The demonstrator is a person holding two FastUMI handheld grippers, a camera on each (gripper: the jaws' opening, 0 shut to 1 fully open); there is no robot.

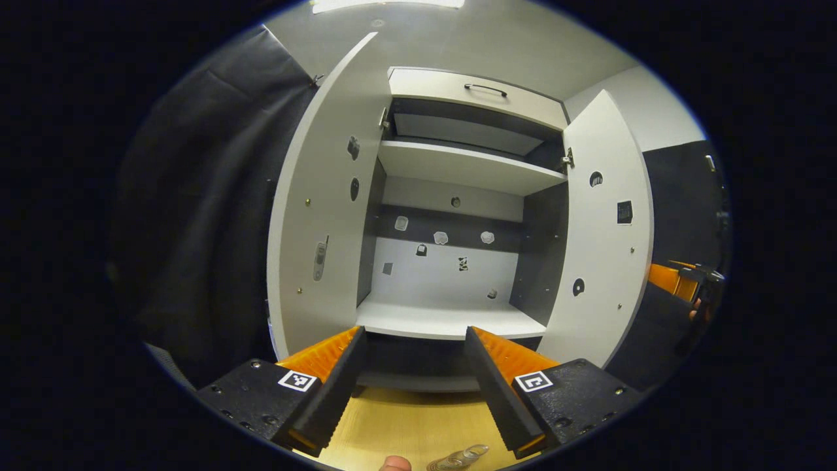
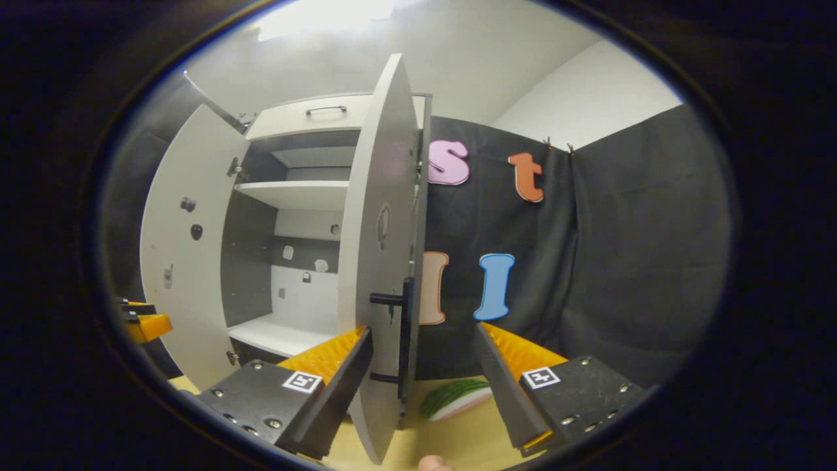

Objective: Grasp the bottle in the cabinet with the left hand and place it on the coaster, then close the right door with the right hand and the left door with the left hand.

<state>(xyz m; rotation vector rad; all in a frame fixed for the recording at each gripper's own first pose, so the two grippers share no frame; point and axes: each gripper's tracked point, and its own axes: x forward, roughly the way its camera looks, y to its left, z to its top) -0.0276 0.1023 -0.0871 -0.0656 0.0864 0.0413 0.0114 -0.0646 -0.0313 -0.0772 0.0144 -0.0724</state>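
Observation:
The cabinet (image 1: 451,167) stands with both doors swung wide and its shelves bare. My left gripper (image 1: 414,333) is open in front of the lower shelf (image 1: 451,320), holding nothing. A clear ridged thing, apparently the bottle's top (image 1: 459,457), pokes in at the bottom edge below that gripper. In the right gripper view the right door (image 2: 376,261) is edge-on, with its black handle (image 2: 404,333). My right gripper (image 2: 424,329) is open, and the door's edge and handle lie between its fingers, closer to the left one. The left door (image 2: 183,248) hangs open.
A wooden tabletop (image 1: 405,418) runs below the cabinet. A green and white slice-shaped object (image 2: 458,396) lies on it behind the right door. A fingertip (image 1: 395,463) shows at the bottom edge. Black cloth walls flank the cabinet on both sides.

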